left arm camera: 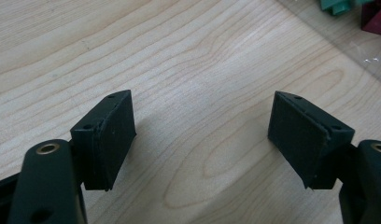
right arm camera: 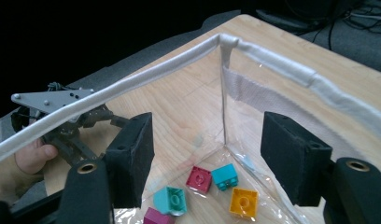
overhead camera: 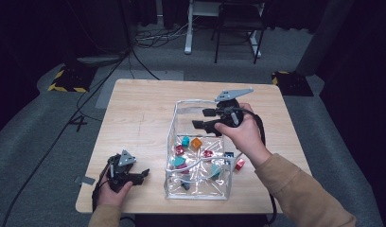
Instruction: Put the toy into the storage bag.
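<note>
The left gripper [overhead camera: 143, 173] rests low on the table [overhead camera: 134, 113], near its front edge and well left of the bag [overhead camera: 174, 124]; its jaws stand wide apart with only bare wood between them, and in the left gripper view a teal brick [left arm camera: 337, 5] and a dark red brick [left arm camera: 376, 19] lie far ahead of the right-hand jaw, behind the bag's clear wall. The bag is a clear, white-rimmed box standing open on the table's middle, with small bricks loose on its floor. The right gripper [overhead camera: 199, 118] hangs over the bag's far end, pointing in over the rim, its jaws spread wide and holding nothing. In the right gripper view, below and ahead of the gap between those jaws, lie a pale teal brick [right arm camera: 170, 199], a magenta brick [right arm camera: 199, 178], a second teal brick [right arm camera: 225, 176] and an orange brick [right arm camera: 243, 202], none touching the pads. A red brick [overhead camera: 239, 164] lies outside the bag, just beside its right wall.
</note>
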{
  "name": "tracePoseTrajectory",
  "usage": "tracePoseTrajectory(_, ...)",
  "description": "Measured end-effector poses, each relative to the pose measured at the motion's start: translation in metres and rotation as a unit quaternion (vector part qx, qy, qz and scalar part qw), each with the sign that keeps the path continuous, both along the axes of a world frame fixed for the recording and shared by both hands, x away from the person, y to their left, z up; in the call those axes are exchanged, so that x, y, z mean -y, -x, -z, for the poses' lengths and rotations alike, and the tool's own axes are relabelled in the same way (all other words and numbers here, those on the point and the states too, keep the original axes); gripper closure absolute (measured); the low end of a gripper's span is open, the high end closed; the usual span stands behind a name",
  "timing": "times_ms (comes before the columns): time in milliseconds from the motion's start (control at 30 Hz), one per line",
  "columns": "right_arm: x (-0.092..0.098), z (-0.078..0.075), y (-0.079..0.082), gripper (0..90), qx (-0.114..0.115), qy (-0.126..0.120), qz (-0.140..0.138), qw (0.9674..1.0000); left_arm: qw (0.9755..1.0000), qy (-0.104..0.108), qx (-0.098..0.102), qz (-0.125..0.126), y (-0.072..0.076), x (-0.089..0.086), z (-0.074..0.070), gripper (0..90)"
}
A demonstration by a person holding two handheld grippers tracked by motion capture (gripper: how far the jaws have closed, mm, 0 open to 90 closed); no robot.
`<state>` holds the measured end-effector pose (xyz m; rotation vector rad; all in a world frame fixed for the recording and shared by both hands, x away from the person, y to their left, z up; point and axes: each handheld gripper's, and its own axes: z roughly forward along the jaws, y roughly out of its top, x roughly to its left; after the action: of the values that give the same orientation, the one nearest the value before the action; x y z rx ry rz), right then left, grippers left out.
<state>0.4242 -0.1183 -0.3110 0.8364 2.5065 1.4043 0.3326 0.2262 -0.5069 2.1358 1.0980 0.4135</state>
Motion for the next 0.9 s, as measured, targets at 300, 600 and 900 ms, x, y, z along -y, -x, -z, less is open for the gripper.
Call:
tracePoseTrajectory(300,0.024,-0.021,0.009,35.8,0.024,-0.009,0.016,0.9995,1.0000,0.002,0.000,0.002,-0.001,0.000,0.000,23.5)
tracePoseTrajectory(600,0.055,-0.033,0.017,35.7,0.040,-0.003,0.037,0.9985,1.0000,0.002,-0.002,0.002,-0.001,0.000,0.000,23.6)
tracePoseTrajectory(900,0.089,-0.038,0.019,35.5,0.045,0.001,0.066,0.9968,1.0000,0.002,0.000,0.001,-0.001,0.000,0.000,23.5)
